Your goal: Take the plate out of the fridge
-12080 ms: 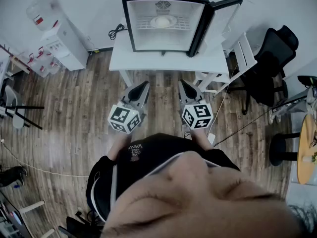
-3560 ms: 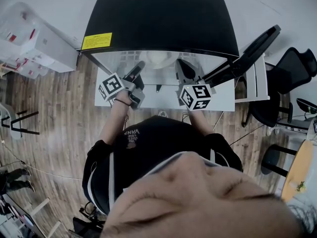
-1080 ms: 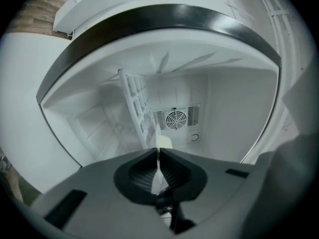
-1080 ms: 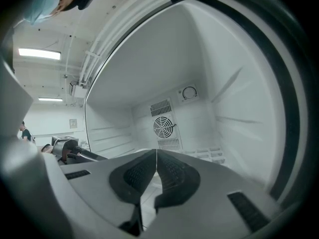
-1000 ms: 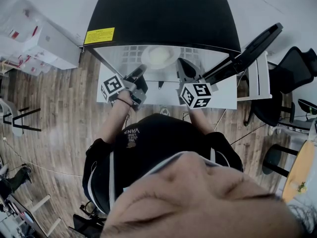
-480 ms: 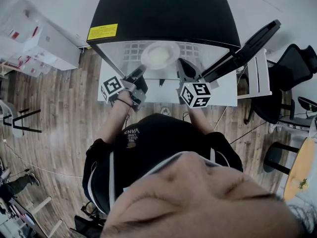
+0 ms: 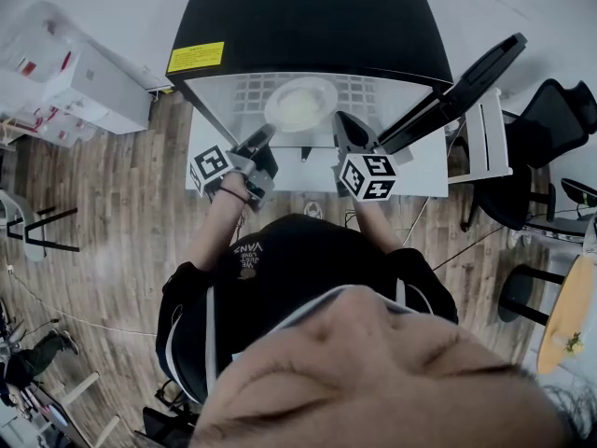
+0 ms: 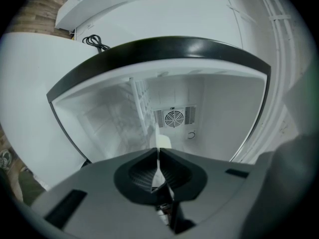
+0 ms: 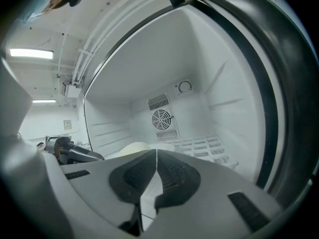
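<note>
The left gripper (image 8: 158, 150) is turned on its side. Its jaws are pressed together on the near left rim of the plate (image 7: 300, 104), as far as its own view lets me judge; only a thin white edge shows at the tips. The right gripper (image 9: 156, 152) has its jaws together with nothing between them, and its tip is just beside the right rim of the plate. The plate lies flat on the wire shelf (image 9: 204, 146) inside the fridge (image 7: 308, 17). The door (image 7: 466, 77) stands wide open at the right. In my judgement the opening and the reaching are done, and the grip is probably made on one side. What is left is to draw the plate forward off the shelf and bring it fully clear of the fridge.
</note>
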